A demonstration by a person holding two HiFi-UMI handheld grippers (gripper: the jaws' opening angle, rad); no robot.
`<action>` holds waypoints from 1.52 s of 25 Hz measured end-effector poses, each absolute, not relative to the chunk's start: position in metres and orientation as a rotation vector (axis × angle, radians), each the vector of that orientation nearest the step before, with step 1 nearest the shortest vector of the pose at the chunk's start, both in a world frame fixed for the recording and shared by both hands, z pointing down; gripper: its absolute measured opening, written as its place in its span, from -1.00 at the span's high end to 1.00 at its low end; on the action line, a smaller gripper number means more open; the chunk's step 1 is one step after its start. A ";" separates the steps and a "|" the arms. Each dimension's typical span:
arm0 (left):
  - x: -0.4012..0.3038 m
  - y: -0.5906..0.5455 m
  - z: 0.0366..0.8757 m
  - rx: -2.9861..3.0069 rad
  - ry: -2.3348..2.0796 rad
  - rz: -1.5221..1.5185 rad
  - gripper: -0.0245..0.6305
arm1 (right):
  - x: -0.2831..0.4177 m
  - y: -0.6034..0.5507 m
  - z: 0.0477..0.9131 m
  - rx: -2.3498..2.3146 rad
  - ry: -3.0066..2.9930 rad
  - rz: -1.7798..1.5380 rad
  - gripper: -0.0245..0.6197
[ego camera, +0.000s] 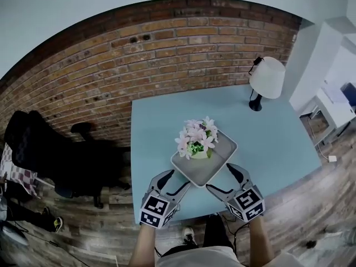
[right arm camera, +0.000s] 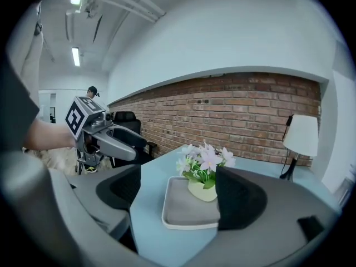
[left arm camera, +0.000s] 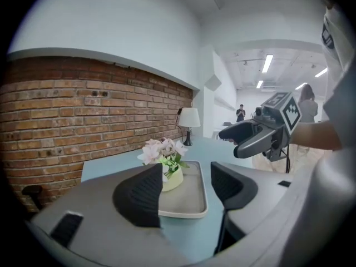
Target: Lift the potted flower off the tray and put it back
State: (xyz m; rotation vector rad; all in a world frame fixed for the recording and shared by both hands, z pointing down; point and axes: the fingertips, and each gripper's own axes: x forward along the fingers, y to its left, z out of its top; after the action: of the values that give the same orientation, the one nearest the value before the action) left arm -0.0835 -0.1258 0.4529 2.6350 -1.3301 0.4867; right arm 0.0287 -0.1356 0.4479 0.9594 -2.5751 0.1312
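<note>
The potted flower [ego camera: 196,139], pink-white blossoms in a pale pot, stands on the far left part of a grey tray [ego camera: 214,163] in the middle of a light blue table [ego camera: 267,143]. My left gripper [ego camera: 176,184] hovers at the tray's near left corner, open, with nothing between its jaws. My right gripper [ego camera: 225,180] hovers at the tray's near right side, also open and empty. In the left gripper view the flower [left arm camera: 166,152] and tray [left arm camera: 192,202] lie ahead beyond the pads [left arm camera: 142,196]. In the right gripper view the flower [right arm camera: 204,161] rises behind the right pad [right arm camera: 239,200].
A white-shaded lamp [ego camera: 266,79] stands at the table's far right corner. A brick wall [ego camera: 167,49] runs behind the table. A black office chair [ego camera: 41,149] is on the left, white furniture [ego camera: 334,102] on the right. A person [left arm camera: 240,113] stands far down the room.
</note>
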 end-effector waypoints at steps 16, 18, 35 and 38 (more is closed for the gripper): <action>-0.082 -0.069 0.371 2.789 -1.377 0.368 0.25 | 0.038 -0.071 0.378 1.097 -2.611 0.014 -0.06; -0.082 -0.069 0.364 2.802 -1.384 0.367 0.28 | 0.037 -0.068 0.365 1.094 -2.650 0.001 0.14; -0.089 -0.066 0.333 2.819 -1.456 0.289 0.69 | 0.046 -0.075 0.344 1.290 -2.615 0.070 0.78; -0.086 -0.065 0.332 2.836 -1.439 0.280 0.84 | 0.047 -0.074 0.343 1.278 -2.606 0.067 0.86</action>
State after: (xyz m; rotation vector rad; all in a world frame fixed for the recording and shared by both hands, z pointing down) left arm -0.0863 -0.0652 0.3321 2.8357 -1.4386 0.2804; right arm 0.0466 -0.0741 0.3426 1.2781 -2.6060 0.0669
